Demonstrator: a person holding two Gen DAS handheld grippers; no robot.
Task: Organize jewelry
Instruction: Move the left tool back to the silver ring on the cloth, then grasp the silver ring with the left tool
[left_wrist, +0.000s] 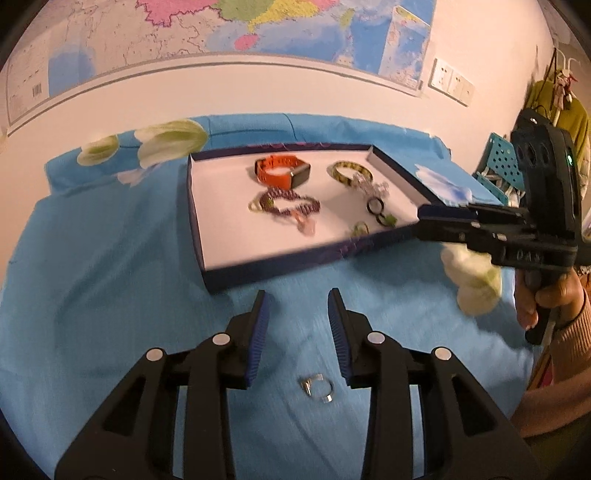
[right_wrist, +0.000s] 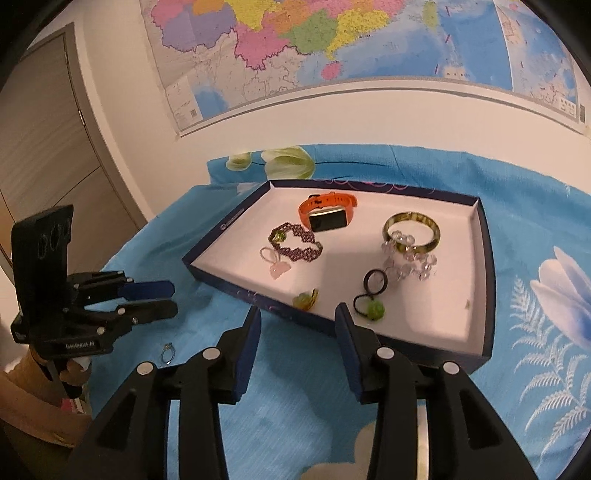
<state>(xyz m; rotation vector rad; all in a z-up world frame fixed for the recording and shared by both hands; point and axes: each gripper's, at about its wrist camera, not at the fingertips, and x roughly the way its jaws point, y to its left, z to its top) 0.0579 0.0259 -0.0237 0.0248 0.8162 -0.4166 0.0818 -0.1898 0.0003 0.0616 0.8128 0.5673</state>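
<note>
A shallow dark blue tray with a white floor holds an orange smartwatch, a purple beaded bracelet, a green bangle, a clear bead bracelet, black hair ties and a small green ring. A silver ring lies on the blue cloth in front of the tray. My left gripper is open and empty just above this ring. My right gripper is open and empty at the tray's near edge.
The table is covered by a blue floral cloth. A wall map hangs behind it. A door is at the left in the right wrist view. A perforated blue crate stands at the right.
</note>
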